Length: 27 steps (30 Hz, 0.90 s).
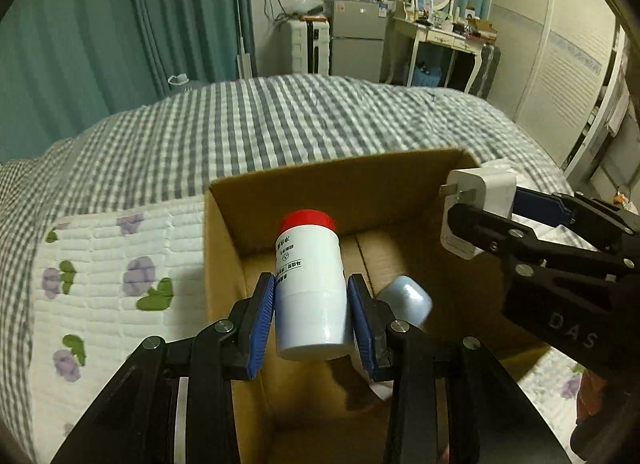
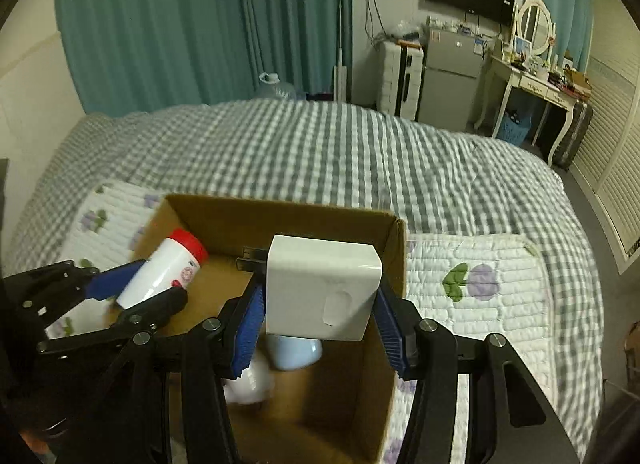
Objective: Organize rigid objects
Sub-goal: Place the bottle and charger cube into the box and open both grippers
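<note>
My left gripper (image 1: 311, 316) is shut on a white bottle with a red cap (image 1: 308, 284) and holds it over the open cardboard box (image 1: 320, 184). My right gripper (image 2: 320, 318) is shut on a white plug adapter (image 2: 322, 288) with metal prongs, above the same box (image 2: 280, 212). Each gripper shows in the other's view: the right one with the adapter (image 1: 476, 204) at the box's right side, the left one with the bottle (image 2: 164, 272) at its left. A pale blue cup-like object (image 1: 406, 300) lies in the box, and it also shows under the adapter (image 2: 294, 352), next to a blurred white object (image 2: 252, 382).
The box sits on a white quilted pad with purple flowers (image 1: 120, 264) on a bed with a grey checked cover (image 2: 340, 152). Teal curtains (image 2: 200, 24), a small fridge (image 2: 452, 76), a white dressing table with mirror (image 2: 532, 80) and a wardrobe (image 2: 612, 136) stand beyond.
</note>
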Each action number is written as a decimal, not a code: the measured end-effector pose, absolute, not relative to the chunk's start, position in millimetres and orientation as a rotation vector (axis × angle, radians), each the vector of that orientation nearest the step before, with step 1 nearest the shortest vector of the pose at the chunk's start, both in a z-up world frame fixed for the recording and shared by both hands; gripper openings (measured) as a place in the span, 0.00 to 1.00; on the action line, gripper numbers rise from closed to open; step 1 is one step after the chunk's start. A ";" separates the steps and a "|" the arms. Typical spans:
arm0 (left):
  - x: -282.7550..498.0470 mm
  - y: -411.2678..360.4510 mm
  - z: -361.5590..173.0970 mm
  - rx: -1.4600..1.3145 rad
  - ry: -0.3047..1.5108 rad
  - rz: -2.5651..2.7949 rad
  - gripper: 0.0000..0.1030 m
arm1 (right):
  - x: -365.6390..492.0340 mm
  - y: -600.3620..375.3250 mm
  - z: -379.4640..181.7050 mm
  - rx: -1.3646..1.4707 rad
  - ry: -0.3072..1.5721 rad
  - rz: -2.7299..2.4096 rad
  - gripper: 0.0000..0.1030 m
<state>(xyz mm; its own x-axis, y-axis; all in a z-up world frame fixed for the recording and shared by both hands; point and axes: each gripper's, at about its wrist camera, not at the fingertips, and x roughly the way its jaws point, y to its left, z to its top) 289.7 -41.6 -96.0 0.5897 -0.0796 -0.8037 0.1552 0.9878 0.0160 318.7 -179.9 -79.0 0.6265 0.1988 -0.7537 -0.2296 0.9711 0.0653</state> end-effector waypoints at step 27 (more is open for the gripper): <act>199.1 -22.9 13.1 0.088 0.759 -0.063 0.66 | 221.0 -222.9 43.7 -0.036 0.632 0.164 0.99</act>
<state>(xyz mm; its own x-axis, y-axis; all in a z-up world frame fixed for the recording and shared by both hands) 199.1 -22.9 13.1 0.7238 -0.0249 -0.6895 0.0885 0.9944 0.0570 221.0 -222.9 43.7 0.7943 0.1411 -0.5910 -0.1631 0.9865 0.0164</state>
